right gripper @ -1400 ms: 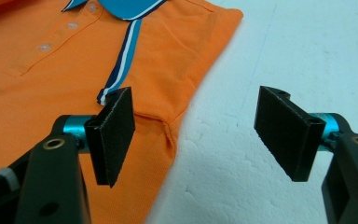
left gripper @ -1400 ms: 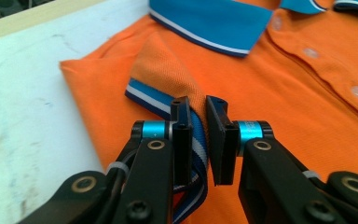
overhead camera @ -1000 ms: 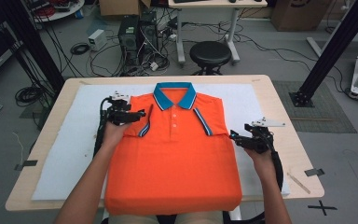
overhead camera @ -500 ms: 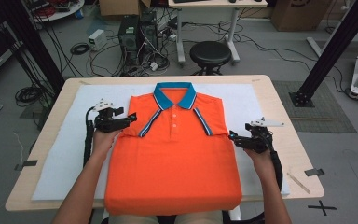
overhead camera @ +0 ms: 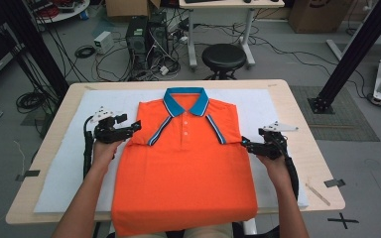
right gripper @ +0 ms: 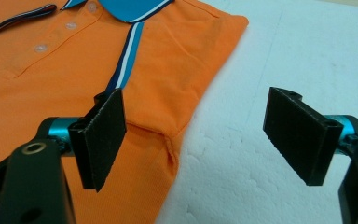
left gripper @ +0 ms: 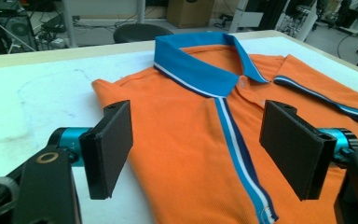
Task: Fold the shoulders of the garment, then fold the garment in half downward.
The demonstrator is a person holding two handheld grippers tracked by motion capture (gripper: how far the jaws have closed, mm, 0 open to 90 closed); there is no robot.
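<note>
The orange polo shirt (overhead camera: 186,173) lies flat, front up, in the middle of the frame on the white sheet (overhead camera: 69,168) that covers the table (overhead camera: 302,104), its blue collar (overhead camera: 186,101) toward the top and both sleeves folded in over the chest. A second ago the left gripper (overhead camera: 135,127) sat further in over the folded left sleeve; it has since pulled out toward the left of the frame, to the shirt's upper left edge, and its jaws have just been opening, with nothing pinched between them. The right gripper (overhead camera: 245,144) has kept its place at the shirt's right edge; its jaws have also just been opening and stand released, with only the shirt's edge and the sheet below the gap. Both sleeve folds look set and let go, so the next fold of the body probably follows. No brand, label or readable writing shows on the shirt or nearby.
</note>
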